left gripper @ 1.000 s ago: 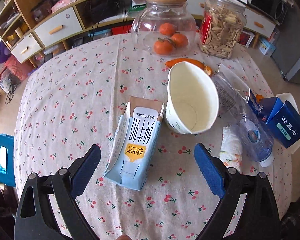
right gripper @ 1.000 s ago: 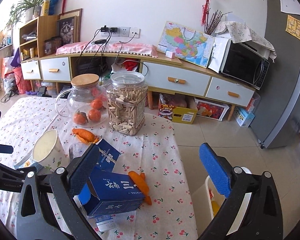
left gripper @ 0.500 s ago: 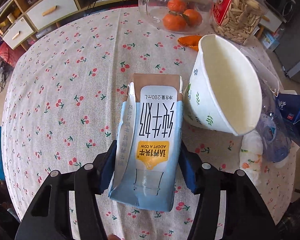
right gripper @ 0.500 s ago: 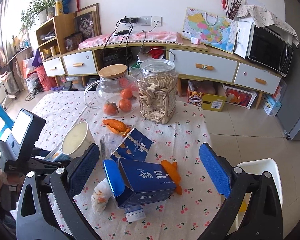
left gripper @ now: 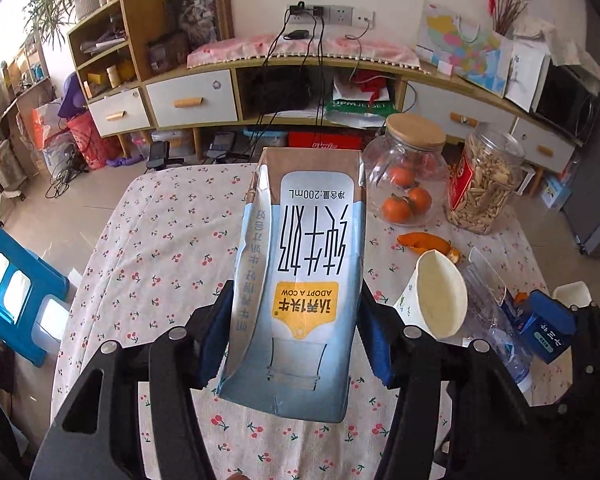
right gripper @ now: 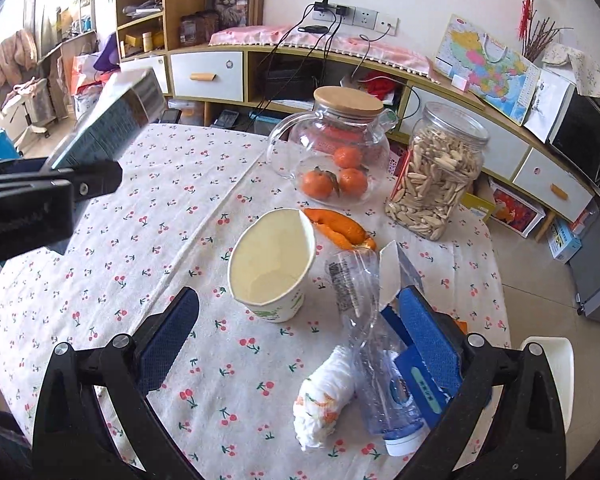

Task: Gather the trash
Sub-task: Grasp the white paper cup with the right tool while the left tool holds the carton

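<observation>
My left gripper (left gripper: pixel 296 344) is shut on a light-blue milk carton (left gripper: pixel 304 272), its pads pressing the carton's sides, and holds it up above the cherry-print table (left gripper: pixel 160 264). The right wrist view shows that carton (right gripper: pixel 112 120) raised at the far left. My right gripper (right gripper: pixel 296 320) is open and low over the table. Between its fingers stand a white paper cup (right gripper: pixel 272 260) and lie a crushed clear bottle (right gripper: pixel 364 340) and a crumpled tissue (right gripper: pixel 324 396). A dark-blue carton (right gripper: pixel 424 388) sits by the right finger. Orange peel (right gripper: pixel 340 228) lies behind the cup.
A glass jar of tangerines (right gripper: pixel 332 152) and a jar of seeds (right gripper: pixel 436 176) stand at the table's far side. A white bin (right gripper: pixel 552 368) sits on the floor past the right edge. A blue stool (left gripper: pixel 12 280) is left of the table.
My left gripper closed on the milk carton and lifted it off the table. My right gripper swung left and lower, from the table's right edge to the cup and bottle.
</observation>
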The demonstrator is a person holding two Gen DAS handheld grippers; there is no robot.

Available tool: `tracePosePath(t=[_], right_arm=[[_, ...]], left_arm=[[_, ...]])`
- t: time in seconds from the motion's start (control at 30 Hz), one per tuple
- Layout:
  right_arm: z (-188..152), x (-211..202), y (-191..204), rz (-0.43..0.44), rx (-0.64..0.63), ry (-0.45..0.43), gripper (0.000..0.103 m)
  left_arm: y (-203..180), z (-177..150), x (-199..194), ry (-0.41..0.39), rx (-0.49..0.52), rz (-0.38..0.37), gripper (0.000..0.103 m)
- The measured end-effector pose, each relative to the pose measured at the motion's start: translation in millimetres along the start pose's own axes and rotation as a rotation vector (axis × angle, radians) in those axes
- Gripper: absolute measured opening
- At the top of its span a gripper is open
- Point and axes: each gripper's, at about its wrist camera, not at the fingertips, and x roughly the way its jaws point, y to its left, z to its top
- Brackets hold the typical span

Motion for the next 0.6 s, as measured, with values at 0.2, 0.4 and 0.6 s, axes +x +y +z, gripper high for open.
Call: tracePosePath(t=[0.2,0.4,0.6], right_arm=[[12,41,0,0.007,0.096,0.081,0.094],[16,46,-8,0.131,0.163,0.08,0.038],[18,17,-21,0.185,0.188,0.0,0.034]], left_arm=[[10,2,-5,-0.017,-0.046,-0.004,0.057],[8,0,-6,-0.028,-0.042,-0.002,0.057],[7,0,-9,-0.05,-0.057,-0.003,0.057]])
